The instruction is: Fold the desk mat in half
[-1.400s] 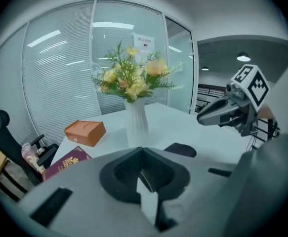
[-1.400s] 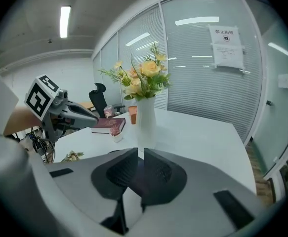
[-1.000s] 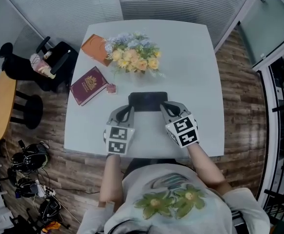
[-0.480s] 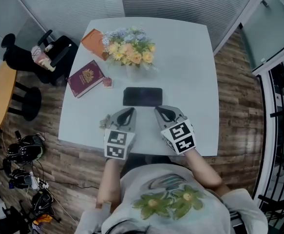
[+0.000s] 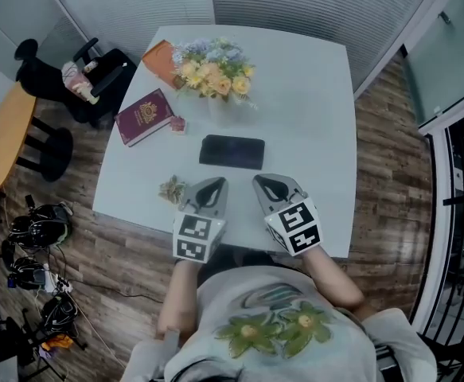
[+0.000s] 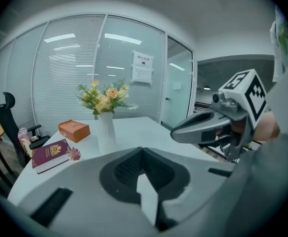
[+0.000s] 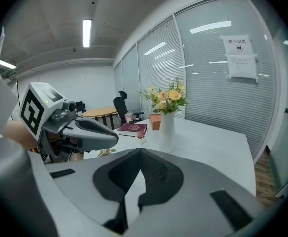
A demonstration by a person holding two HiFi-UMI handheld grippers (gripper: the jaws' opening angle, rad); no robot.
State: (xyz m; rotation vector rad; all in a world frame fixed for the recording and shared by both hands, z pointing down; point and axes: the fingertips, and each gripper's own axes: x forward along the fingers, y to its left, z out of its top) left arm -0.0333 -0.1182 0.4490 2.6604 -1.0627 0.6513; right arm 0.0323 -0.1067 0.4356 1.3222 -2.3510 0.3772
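Note:
The dark desk mat [image 5: 232,151] lies as a small flat rectangle in the middle of the white table [image 5: 311,110]. Both grippers hover over the table's near edge, a short way back from the mat and not touching it. My left gripper [image 5: 210,188] is shut with nothing in it, its jaws meeting tip to tip [image 6: 143,152]. My right gripper [image 5: 270,186] is likewise shut and empty [image 7: 140,152]. Each gripper view shows the other gripper beside it; the mat is hidden there behind the gripper bodies.
A white vase of flowers [image 5: 213,76] stands behind the mat, with an orange box [image 5: 160,58], a red book [image 5: 145,117] and a small pink flower [image 5: 178,124] to the left. A dried sprig [image 5: 172,189] lies by the left gripper. A black chair [image 5: 80,78] stands left of the table.
Both grippers have drawn back from the mat's near edge toward the person, staying shut. The mat now lies alone on the table.

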